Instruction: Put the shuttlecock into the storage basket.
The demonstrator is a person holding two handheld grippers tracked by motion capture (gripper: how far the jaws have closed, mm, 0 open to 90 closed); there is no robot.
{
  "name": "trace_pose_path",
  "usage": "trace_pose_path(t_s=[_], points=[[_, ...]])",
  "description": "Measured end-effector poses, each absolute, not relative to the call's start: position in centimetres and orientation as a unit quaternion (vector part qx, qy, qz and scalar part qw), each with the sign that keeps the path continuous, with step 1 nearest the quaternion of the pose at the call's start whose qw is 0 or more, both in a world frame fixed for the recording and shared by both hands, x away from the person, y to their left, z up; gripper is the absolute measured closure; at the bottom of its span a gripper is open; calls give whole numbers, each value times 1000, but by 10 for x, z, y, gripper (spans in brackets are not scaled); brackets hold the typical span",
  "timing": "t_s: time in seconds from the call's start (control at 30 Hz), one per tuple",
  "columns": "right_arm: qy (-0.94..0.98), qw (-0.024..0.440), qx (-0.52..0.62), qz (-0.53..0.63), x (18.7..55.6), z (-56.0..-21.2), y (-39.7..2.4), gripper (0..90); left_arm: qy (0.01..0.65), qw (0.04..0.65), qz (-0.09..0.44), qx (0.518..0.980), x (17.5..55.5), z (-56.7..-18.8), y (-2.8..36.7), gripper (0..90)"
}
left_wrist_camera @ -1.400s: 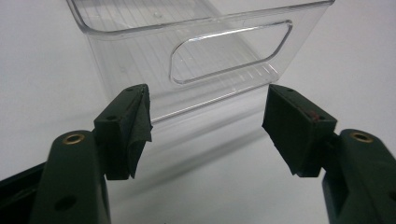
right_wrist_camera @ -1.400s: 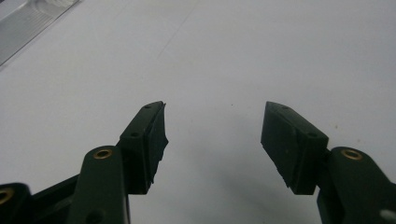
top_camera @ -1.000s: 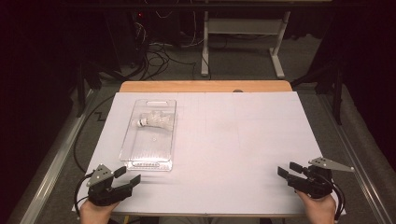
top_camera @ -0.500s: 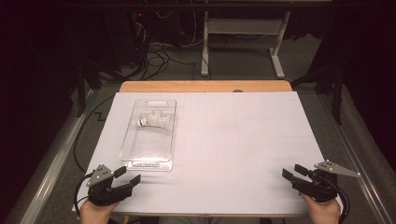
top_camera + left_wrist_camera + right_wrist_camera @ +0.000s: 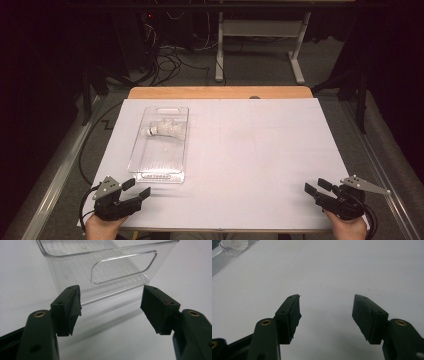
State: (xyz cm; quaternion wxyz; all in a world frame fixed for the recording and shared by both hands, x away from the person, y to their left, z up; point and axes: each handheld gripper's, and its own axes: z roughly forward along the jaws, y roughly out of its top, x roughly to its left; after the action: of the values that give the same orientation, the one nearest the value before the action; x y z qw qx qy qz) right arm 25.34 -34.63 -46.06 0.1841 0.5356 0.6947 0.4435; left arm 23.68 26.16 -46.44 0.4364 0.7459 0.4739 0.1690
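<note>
1. A clear bin lies on the left half of the white bench, its long side running away from the person.
2. A white shuttlecock lies inside the bin, toward its far end, on its side.
3. The bin's near end wall has a slot handle; in the left gripper view that wall stands just ahead of the jaws, apart from them.
4. The left hand-held gripper rests at the bench's near left corner, just short of the bin, pointing toward it. Its jaws stand wide apart with nothing between them.
5. The right hand-held gripper sits at the near right corner, well apart from the bin, pointing left across the bench. Its jaws are also spread, with bare bench between them.
6. In the right gripper view, the shuttlecock and the bin's edge show far off at the upper left.
</note>
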Motion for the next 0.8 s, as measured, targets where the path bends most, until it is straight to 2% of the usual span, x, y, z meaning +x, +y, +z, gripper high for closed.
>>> trace_pose_path(t_s=[0.8], points=[[693, 173, 541, 444, 253, -463, -348, 388, 465, 435, 166, 753, 236, -464, 260, 334]])
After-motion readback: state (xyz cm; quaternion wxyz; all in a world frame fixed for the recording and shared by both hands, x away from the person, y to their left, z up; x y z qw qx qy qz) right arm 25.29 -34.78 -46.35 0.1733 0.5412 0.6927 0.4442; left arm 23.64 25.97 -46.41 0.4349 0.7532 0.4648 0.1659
